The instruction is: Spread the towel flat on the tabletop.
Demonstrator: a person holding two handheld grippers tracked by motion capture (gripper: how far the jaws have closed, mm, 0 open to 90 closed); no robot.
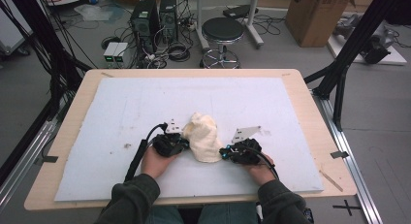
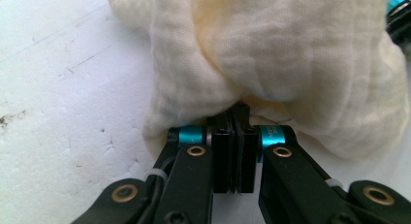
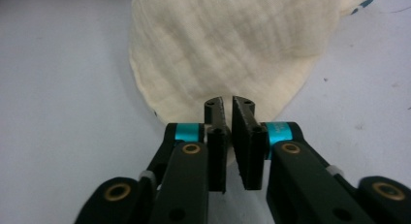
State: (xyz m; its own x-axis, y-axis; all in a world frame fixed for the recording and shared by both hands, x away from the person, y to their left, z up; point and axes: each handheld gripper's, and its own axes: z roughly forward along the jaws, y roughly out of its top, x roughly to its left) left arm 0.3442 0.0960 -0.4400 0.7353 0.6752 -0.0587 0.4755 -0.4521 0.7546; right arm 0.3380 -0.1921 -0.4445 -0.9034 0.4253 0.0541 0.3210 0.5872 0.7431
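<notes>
A soft cream cloth (image 1: 203, 136) lies bunched up in a heap on the white board (image 1: 121, 112), near the front and about in the middle. The board sits on a wooden table (image 1: 72, 103).

The left gripper (image 1: 183, 142) is at the left side of the cloth. Its jaws are pressed tight together, and they pinch the bottom edge of the cloth (image 2: 271, 59).

The right gripper (image 1: 224, 151) is at the right side of the cloth. Its jaws are nearly together, with a thin gap at the tips. They pinch the near edge of the cloth (image 3: 228, 49).
</notes>
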